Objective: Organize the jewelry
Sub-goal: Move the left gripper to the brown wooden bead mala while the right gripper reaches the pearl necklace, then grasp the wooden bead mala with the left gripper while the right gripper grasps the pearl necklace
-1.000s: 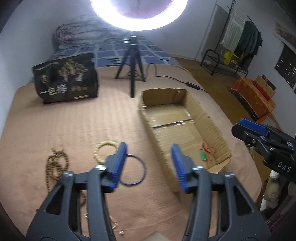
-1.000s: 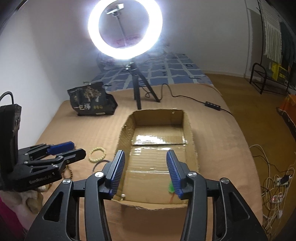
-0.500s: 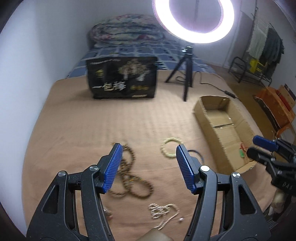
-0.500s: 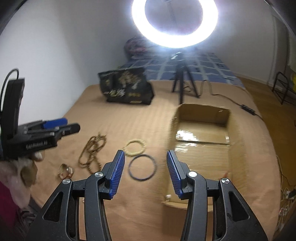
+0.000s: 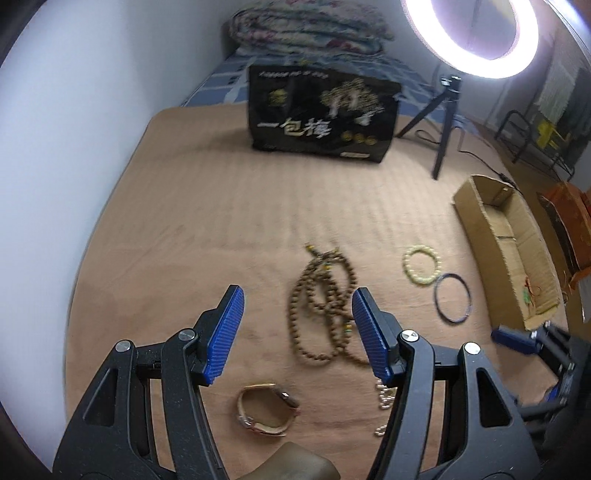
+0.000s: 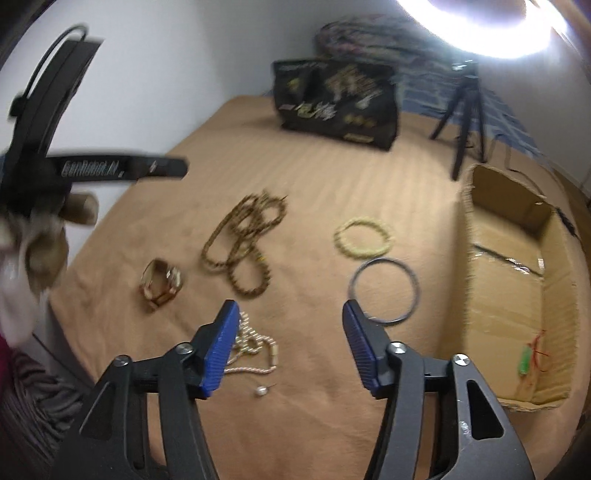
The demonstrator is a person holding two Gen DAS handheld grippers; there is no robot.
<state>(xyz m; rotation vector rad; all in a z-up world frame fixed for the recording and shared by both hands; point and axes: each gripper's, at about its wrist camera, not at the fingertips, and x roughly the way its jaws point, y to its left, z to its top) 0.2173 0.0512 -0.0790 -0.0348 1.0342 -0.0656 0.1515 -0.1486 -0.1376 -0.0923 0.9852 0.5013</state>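
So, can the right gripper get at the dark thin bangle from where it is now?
Probably yes. The right gripper is empty, its jaws are opening, and the dark thin bangle lies flat on the brown bedcover just beyond its right finger. Nothing covers it; the yellow bead bracelet lies apart, farther back.

beads (image 6: pixel 243 243) left of bangle (image 6: pixel 384 291), box (image 6: pixel 554 314) right

A brown ribbed bed cover (image 5: pixel 229 206) spreads below and ahead of the gripper. Far ahead stands a black printed bag (image 5: pixel 321 114), behind it a blue checked sheet (image 5: pixel 221 83) and a folded floral quilt (image 5: pixel 306 26). A white wall (image 5: pixel 74 122) runs along the left. Ahead to the right a lit ring light (image 5: pixel 471 31) on a black tripod (image 5: pixel 443 122); far right, wooden floor (image 5: pixel 491 144) and a clothes rack (image 5: pixel 535 136)
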